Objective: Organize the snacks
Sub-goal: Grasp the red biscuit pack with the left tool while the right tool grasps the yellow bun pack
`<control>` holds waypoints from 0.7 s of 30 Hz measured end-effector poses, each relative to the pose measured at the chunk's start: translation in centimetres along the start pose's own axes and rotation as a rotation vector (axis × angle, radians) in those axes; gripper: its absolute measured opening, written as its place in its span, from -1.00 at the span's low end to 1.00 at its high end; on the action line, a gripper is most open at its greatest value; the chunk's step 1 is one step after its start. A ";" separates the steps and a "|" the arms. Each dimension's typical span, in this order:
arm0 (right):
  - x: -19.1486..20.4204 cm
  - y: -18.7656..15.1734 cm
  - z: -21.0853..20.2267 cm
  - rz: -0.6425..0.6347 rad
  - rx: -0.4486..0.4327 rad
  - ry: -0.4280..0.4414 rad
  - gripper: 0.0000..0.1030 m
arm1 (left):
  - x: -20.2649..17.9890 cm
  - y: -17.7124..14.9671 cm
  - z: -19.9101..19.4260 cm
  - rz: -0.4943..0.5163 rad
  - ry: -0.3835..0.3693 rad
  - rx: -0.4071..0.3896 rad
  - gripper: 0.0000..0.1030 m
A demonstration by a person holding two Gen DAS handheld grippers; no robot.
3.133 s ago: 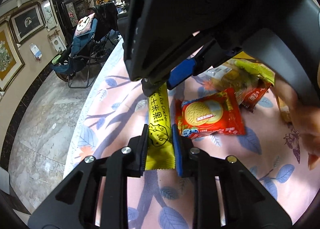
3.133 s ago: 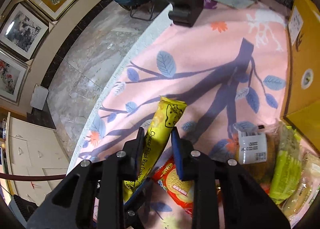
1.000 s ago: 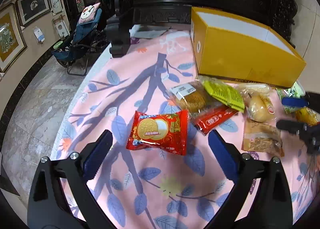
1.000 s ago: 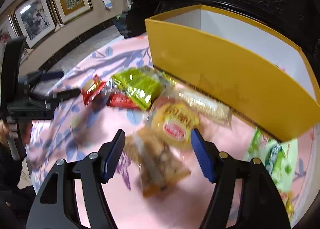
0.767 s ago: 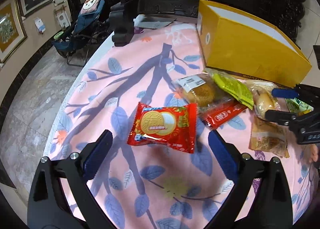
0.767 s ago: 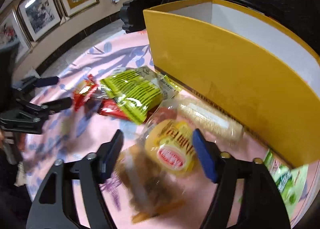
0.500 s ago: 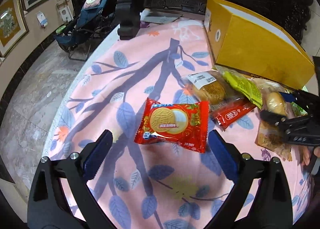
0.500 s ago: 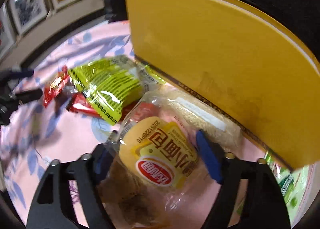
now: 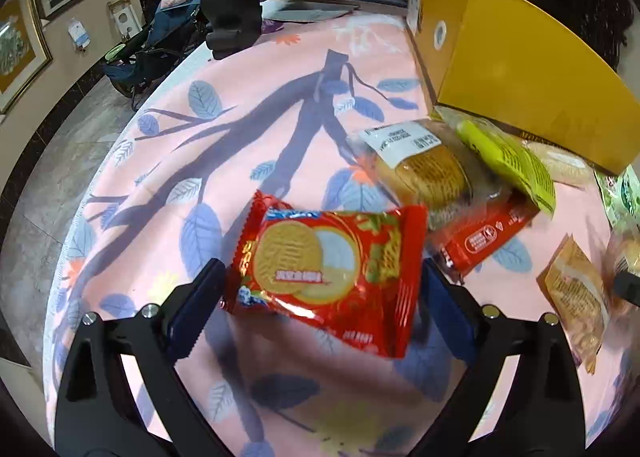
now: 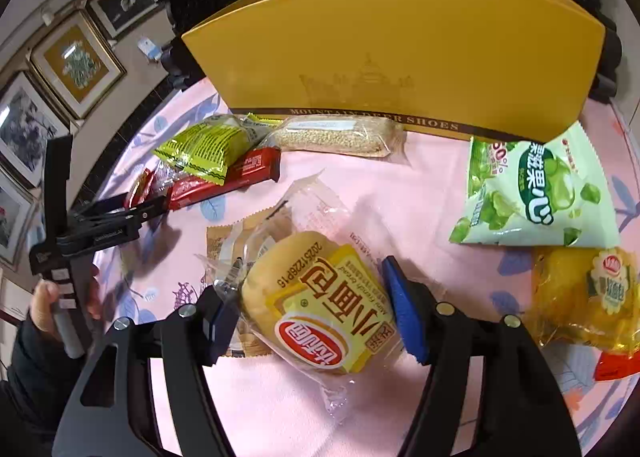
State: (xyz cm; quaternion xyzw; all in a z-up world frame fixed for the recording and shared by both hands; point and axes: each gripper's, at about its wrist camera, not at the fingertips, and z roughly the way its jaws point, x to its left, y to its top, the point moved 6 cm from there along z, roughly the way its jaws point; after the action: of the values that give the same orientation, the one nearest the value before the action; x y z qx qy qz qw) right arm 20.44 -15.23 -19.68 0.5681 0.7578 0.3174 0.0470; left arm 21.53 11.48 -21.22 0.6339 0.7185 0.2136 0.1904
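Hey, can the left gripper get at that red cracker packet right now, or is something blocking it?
Probably yes. The left gripper stands open around the red cracker packet, which lies alone on the tablecloth; the red bar sits just outside one finger.

The cloth is pink with blue leaves. The box is yellow. The cracker pack is red.

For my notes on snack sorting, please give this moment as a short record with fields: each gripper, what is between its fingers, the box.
left gripper: open, straddling the red cracker packet
right gripper: open, around the small bread pack, blue pads close to its sides
yellow box: at the far side of the table, its inside not visible
other snacks: green candy bag, sesame bar
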 end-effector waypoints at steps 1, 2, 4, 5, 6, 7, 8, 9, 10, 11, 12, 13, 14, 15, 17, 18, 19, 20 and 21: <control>-0.1 0.0 0.1 0.002 -0.002 -0.001 0.33 | 0.0 0.1 -0.1 0.000 0.001 -0.013 0.68; 0.0 0.1 0.4 0.005 -0.003 0.000 0.36 | 0.0 0.2 -0.3 0.003 -0.002 -0.026 0.40; -0.4 0.2 0.6 0.016 -0.021 -0.001 0.39 | -0.3 0.3 -0.7 0.024 -0.004 -0.042 -0.06; -0.6 0.2 0.5 0.017 -0.027 -0.003 0.41 | -0.6 0.3 -0.9 0.033 -0.024 -0.047 -0.51; -0.5 0.2 0.6 0.013 -0.039 -0.013 0.42 | -0.8 0.2 -1.0 0.042 -0.030 -0.046 -0.59; -0.4 0.4 0.9 0.005 -0.043 -0.023 0.42 | -1.1 0.2 -1.1 0.054 -0.023 -0.049 -0.64; -0.2 0.4 1.0 -0.009 -0.048 -0.040 0.42 | -1.2 0.1 -1.1 0.061 -0.016 -0.054 -0.65; 0.0 0.3 1.1 -0.027 -0.052 -0.067 0.41 | -1.3 0.0 -1.2 0.064 -0.015 -0.058 -0.65; 0.1 0.3 1.1 -0.028 -0.054 -0.078 0.41 | -1.3 -0.1 -1.3 0.060 -0.017 -0.061 -0.66; 0.1 0.3 1.1 -0.018 -0.053 -0.084 0.40 | -1.2 -0.1 -1.3 0.053 -0.024 -0.059 -0.66; 0.1 0.3 1.2 -0.016 -0.049 -0.086 0.40 | -1.1 0.0 -1.2 0.049 -0.031 -0.057 -0.65; 0.1 0.3 1.2 -0.016 -0.043 -0.090 0.40 | -1.0 0.1 -1.2 0.048 -0.040 -0.050 -0.65; 0.0 0.4 1.2 -0.008 -0.038 -0.090 0.40 | -1.0 0.2 -1.1 0.052 -0.044 -0.045 -0.63; 0.0 0.4 1.3 -0.005 -0.039 -0.090 0.40 | -1.0 0.5 -0.9 0.057 -0.051 -0.040 -0.62; 0.0 0.5 1.3 -0.004 -0.042 -0.094 0.40 | -0.9 1.0 -0.5 0.063 -0.049 -0.040 -0.55; 0.0 0.5 1.4 -0.002 -0.042 -0.094 0.40 | -1.0 1.3 -0.3 0.071 -0.044 -0.041 -0.53; 0.0 0.5 1.4 -0.001 -0.042 -0.094 0.40 | -1.0 1.7 -0.1 0.081 -0.037 -0.042 -0.49; 0.0 0.5 1.5 0.000 -0.041 -0.094 0.40 | -1.1 1.9 0.1 0.088 -0.034 -0.043 -0.40; 0.1 0.5 1.7 0.000 -0.040 -0.093 0.40 | -1.2 2.2 0.3 0.095 -0.031 -0.041 -0.30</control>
State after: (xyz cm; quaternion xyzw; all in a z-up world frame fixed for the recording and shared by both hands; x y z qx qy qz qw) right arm 21.55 -14.33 -20.69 0.5812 0.7484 0.3055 0.0936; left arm 23.61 10.55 -20.25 0.6665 0.6802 0.2273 0.2038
